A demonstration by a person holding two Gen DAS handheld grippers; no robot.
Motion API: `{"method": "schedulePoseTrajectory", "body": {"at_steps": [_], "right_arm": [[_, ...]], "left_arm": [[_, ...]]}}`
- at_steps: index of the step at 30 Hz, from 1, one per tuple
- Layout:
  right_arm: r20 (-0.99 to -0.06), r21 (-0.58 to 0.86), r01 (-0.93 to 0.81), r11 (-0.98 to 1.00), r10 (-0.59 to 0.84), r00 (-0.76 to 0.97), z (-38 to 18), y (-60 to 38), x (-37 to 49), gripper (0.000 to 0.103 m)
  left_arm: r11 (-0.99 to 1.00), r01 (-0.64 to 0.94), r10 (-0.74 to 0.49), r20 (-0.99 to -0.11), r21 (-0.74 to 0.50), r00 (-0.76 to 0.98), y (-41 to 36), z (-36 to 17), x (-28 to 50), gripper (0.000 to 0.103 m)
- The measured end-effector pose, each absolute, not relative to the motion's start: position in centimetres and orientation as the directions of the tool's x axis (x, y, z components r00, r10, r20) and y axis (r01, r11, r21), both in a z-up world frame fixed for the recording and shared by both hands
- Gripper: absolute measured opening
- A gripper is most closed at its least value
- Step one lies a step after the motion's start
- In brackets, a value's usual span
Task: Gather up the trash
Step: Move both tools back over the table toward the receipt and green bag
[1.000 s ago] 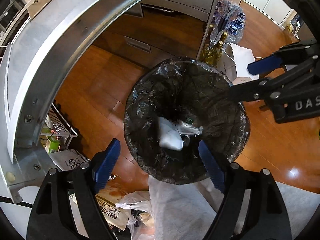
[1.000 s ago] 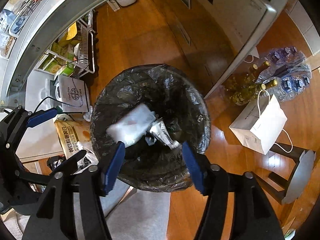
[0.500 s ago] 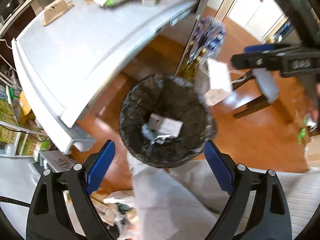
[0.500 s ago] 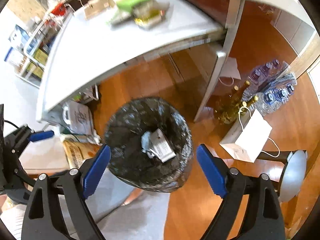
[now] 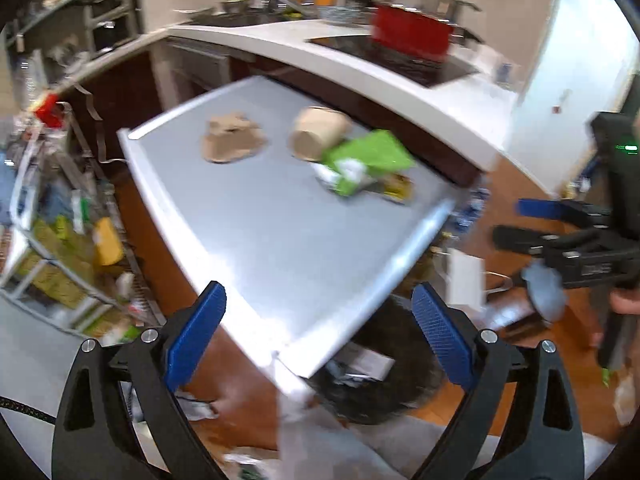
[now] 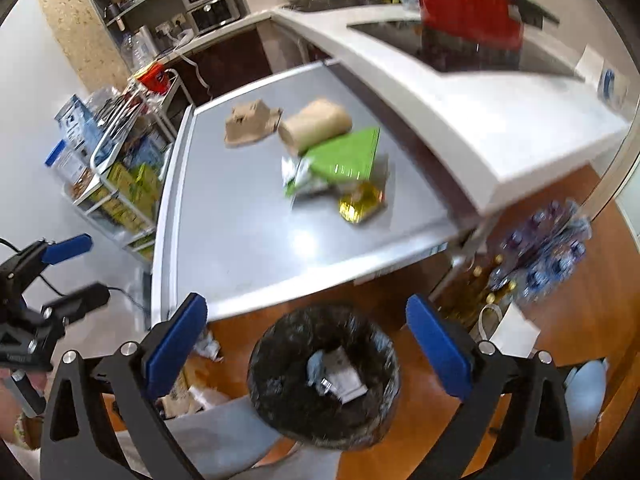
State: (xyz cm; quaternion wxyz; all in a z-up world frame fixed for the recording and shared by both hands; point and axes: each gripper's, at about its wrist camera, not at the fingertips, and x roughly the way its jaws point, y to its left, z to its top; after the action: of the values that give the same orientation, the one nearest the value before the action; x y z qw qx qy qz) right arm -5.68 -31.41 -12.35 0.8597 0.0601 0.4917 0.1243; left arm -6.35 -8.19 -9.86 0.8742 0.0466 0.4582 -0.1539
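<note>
A grey table (image 5: pixel 260 232) (image 6: pixel 248 232) holds trash: a crumpled brown paper piece (image 5: pixel 232 142) (image 6: pixel 250 124), a brown paper cup on its side (image 5: pixel 320 132) (image 6: pixel 316 124), a green wrapper (image 5: pixel 368 160) (image 6: pixel 344 156) and a yellow foil packet (image 6: pixel 360 202). A bin lined with a black bag (image 6: pixel 324 376) (image 5: pixel 384 376) stands on the floor below the table's edge, with white and silver trash inside. My left gripper (image 5: pixel 316 340) is open and empty above the table's near edge. My right gripper (image 6: pixel 306 344) is open and empty above the bin.
A wire rack of packages (image 6: pixel 116 168) (image 5: pixel 60 240) stands left of the table. A white counter with a cooktop and red pot (image 6: pixel 472 12) runs behind. Bottles (image 6: pixel 552 248), a white paper bag (image 6: pixel 512 328) and a stool (image 5: pixel 544 288) stand on the wooden floor at right.
Both grippers have risen and tilted up from over the bin. The table top and its trash have come into view. The bin now sits low in both views.
</note>
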Motion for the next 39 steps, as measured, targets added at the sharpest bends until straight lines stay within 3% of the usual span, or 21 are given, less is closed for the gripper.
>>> {"method": "schedulePoseTrajectory", "body": {"at_steps": [10, 20, 22, 25, 28, 31, 39], "right_arm": [[-0.836, 0.240, -0.108, 0.965, 0.262, 0.482, -13.4, -30.0, 1.3, 0.098], [-0.905, 0.232, -0.074, 0.970, 0.243, 0.349, -20.8, -28.3, 11.1, 0.098], [-0.898, 0.289, -0.065, 0.955, 0.294, 0.328, -21.5, -28.2, 11.7, 0.098], [-0.838, 0.482, -0.082, 0.872, 0.486, 0.249, -21.8, -26.7, 11.3, 0.098], [-0.772, 0.575, -0.199, 0.794, 0.606, 0.191, -20.7, -23.6, 9.4, 0.098], [-0.774, 0.558, -0.299, 0.774, 0.616, 0.150, -19.3, -20.8, 7.2, 0.098], [-0.889, 0.320, -0.447, 0.835, 0.428, 0.164, -15.8, -20.8, 6.1, 0.098]], "left_arm": [[0.966, 0.210, -0.239, -0.821, -0.148, 0.518, -2.2, -9.8, -0.2, 0.095], [0.954, 0.237, -0.283, -0.817, -0.185, 0.502, -0.9, -10.0, 4.1, 0.095], [0.954, 0.238, -0.280, -0.820, -0.181, 0.498, -0.6, -10.3, 4.7, 0.095], [0.956, 0.225, -0.276, -0.831, -0.186, 0.484, 0.2, -11.0, 5.6, 0.095], [0.956, 0.211, -0.283, -0.839, -0.205, 0.466, 1.1, -11.6, 6.4, 0.095], [0.956, 0.205, -0.283, -0.844, -0.209, 0.457, 1.7, -11.9, 7.3, 0.095], [0.953, 0.224, -0.290, -0.838, -0.206, 0.461, 2.0, -11.9, 8.6, 0.095]]}}
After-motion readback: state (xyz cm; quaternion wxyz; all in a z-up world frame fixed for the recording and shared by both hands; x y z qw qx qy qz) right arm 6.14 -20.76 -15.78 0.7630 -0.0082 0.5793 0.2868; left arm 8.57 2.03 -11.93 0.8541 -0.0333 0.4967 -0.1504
